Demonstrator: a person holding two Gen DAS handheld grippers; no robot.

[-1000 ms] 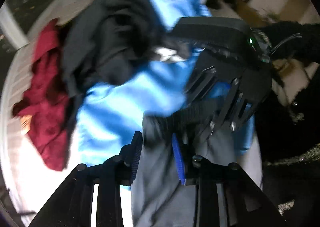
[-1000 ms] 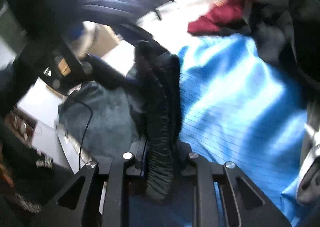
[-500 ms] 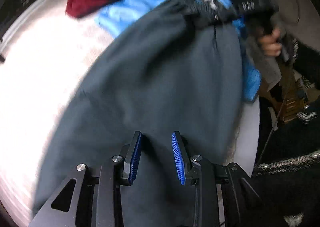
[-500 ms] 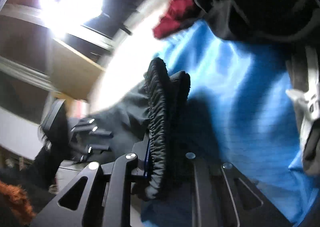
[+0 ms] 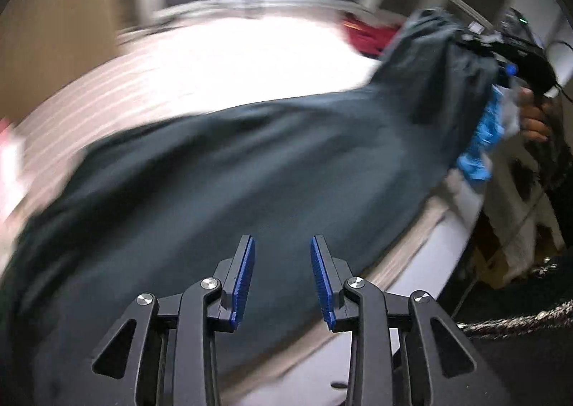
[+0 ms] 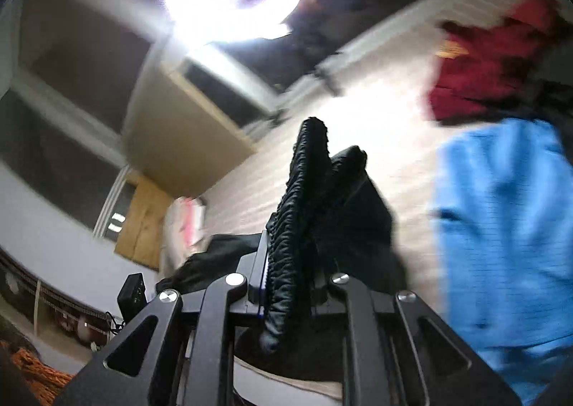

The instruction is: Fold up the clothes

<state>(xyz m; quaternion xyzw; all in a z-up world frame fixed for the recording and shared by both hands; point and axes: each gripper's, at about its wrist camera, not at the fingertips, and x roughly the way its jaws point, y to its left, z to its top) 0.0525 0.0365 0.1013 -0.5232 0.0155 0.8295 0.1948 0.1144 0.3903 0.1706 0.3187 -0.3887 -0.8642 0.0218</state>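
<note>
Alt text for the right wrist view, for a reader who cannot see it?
The right gripper is clamped on the gathered waistband of a dark garment, lifted above a pale table. A blue garment and a red garment lie at right.

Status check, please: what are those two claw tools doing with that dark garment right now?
Right gripper shut on the dark garment's elastic waistband. Left gripper opening, nothing between its pads, garment spread beneath. Blue garment and red garment heaped nearby, not blocking.
</note>
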